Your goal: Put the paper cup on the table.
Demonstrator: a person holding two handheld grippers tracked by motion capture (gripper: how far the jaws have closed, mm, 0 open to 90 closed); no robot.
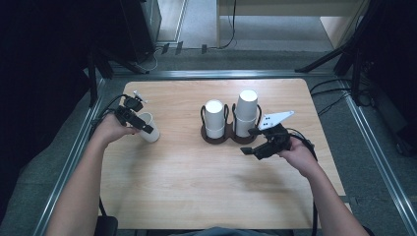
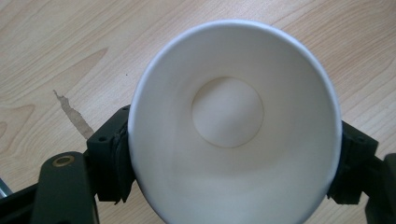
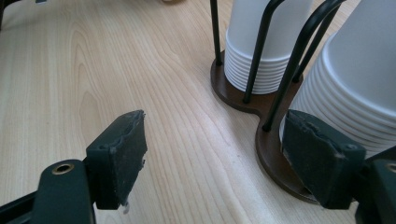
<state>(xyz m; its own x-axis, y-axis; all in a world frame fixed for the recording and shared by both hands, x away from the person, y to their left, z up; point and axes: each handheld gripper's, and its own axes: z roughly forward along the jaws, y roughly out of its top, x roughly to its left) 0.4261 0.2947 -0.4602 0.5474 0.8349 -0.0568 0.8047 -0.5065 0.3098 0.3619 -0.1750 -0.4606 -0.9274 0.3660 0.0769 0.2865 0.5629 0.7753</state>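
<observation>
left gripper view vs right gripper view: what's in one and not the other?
Left gripper view: a single white paper cup, seen straight down its mouth to the round bottom, sitting between the left gripper jaws, one pad at each side of its wall.

Right gripper view: two stacks of upside-down cups in a brown holder with black wire loops; the right gripper is open with nothing between its jaws.

Both: the light wooden table and a pair of black jaws rising from the bottom.
</observation>
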